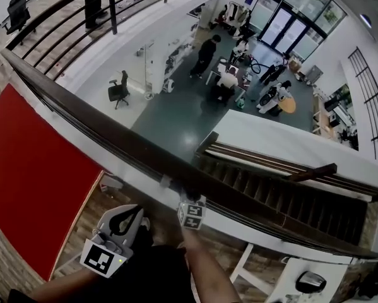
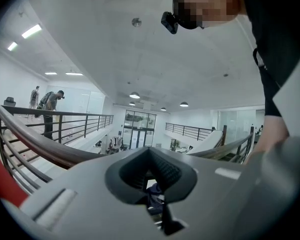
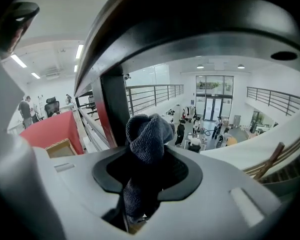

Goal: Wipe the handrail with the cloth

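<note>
Head view: the right gripper [image 1: 185, 201] sits against the dark handrail [image 1: 113, 131], while the left gripper [image 1: 129, 219] is held low, apart from it. Left gripper view: its jaws are pressed together on nothing. Right gripper view: the jaws pinch the bunched grey cloth [image 3: 147, 131] just under the rail, so wiping seems in hand; the next move calls for sliding it along with steady contact.

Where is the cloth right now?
The dark cloth is pinched in the right gripper. It sits in the middle of the right gripper view, bunched up close under the dark handrail.
</note>
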